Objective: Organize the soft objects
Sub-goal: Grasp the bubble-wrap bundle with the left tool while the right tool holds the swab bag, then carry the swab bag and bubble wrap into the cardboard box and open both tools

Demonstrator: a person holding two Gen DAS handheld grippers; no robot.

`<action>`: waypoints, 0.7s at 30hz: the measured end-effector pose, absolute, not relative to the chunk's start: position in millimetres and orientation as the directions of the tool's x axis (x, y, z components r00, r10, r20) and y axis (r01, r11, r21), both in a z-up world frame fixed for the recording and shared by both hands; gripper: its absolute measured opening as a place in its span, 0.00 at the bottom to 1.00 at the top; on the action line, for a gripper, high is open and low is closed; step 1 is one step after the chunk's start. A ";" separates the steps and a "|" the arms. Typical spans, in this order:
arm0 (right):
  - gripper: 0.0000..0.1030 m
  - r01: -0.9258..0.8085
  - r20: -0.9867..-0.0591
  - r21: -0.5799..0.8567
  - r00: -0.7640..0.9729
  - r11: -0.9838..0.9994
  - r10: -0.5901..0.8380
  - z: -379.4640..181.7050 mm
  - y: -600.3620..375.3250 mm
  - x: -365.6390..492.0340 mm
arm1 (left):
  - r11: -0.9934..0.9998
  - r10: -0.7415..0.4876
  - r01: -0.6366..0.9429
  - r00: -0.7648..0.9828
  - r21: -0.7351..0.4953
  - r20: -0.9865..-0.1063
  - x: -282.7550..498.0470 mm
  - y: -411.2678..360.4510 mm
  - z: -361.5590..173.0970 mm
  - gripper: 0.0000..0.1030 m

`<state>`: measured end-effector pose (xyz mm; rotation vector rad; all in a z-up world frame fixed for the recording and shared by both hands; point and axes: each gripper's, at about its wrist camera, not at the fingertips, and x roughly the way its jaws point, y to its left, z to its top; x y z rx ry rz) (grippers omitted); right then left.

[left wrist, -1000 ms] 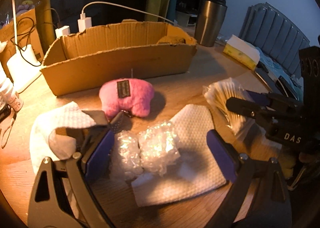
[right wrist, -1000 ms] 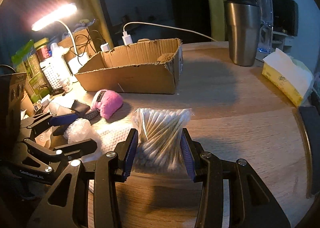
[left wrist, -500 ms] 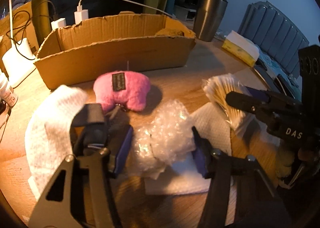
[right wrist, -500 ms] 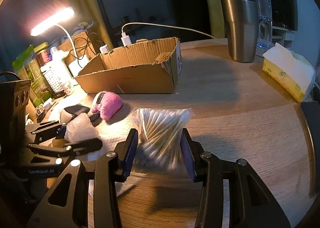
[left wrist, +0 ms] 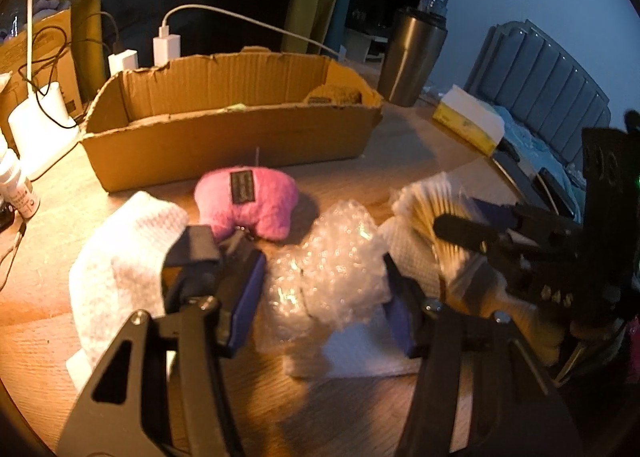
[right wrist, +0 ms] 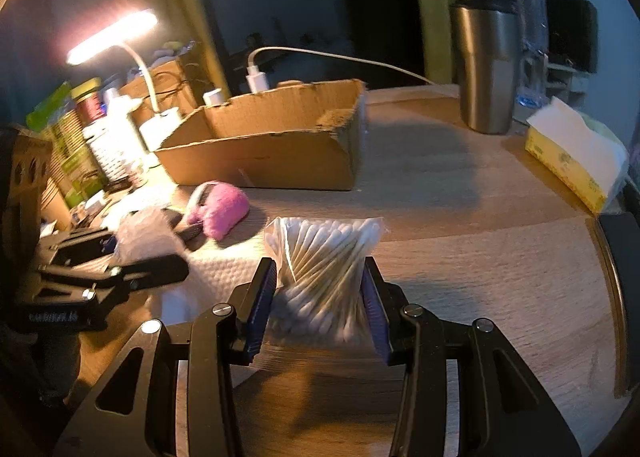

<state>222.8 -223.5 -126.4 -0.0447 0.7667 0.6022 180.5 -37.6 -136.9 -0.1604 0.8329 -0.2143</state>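
Left gripper [left wrist: 324, 293] jaws clamped on bubble wrap [left wrist: 328, 273], lifted just above white cloth [left wrist: 400, 257] on worktop [right wrist: 480, 257]. Right gripper [right wrist: 318, 305] jaws clamped on cotton-swab bag [right wrist: 324, 265], before cardboard box [left wrist: 224, 137]. Pink plush [left wrist: 250, 201] between.

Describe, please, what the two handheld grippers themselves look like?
Both the left gripper and the right gripper are matte black angular frames with triangular cut-outs, silver screw heads and flat blue-purple finger pads. Pale raised lettering marks each body. No cables or sleeves show.
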 end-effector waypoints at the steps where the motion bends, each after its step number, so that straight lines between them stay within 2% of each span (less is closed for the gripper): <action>1: 0.44 -0.544 -0.659 0.176 0.554 0.820 0.509 -125.6 -221.7 219.8 | 0.967 -0.250 0.123 0.652 -0.225 -0.716 180.5 -36.4 -137.4 0.55; 4: 0.44 -0.592 -0.659 0.184 0.518 0.784 0.546 -124.5 -212.8 211.3 | 0.966 -0.252 0.118 0.645 -0.232 -0.721 181.5 -35.7 -140.7 0.55; 8: 0.44 -0.616 -0.730 0.099 0.488 0.781 0.478 -139.0 -191.3 207.4 | 0.965 -0.252 0.115 0.654 -0.235 -0.714 178.4 -32.6 -138.1 0.55; 21: 0.44 -0.599 -0.737 0.075 0.505 0.797 0.449 -134.0 -180.3 206.6 | 0.967 -0.234 0.102 0.711 -0.233 -0.663 168.0 -8.6 -109.8 0.55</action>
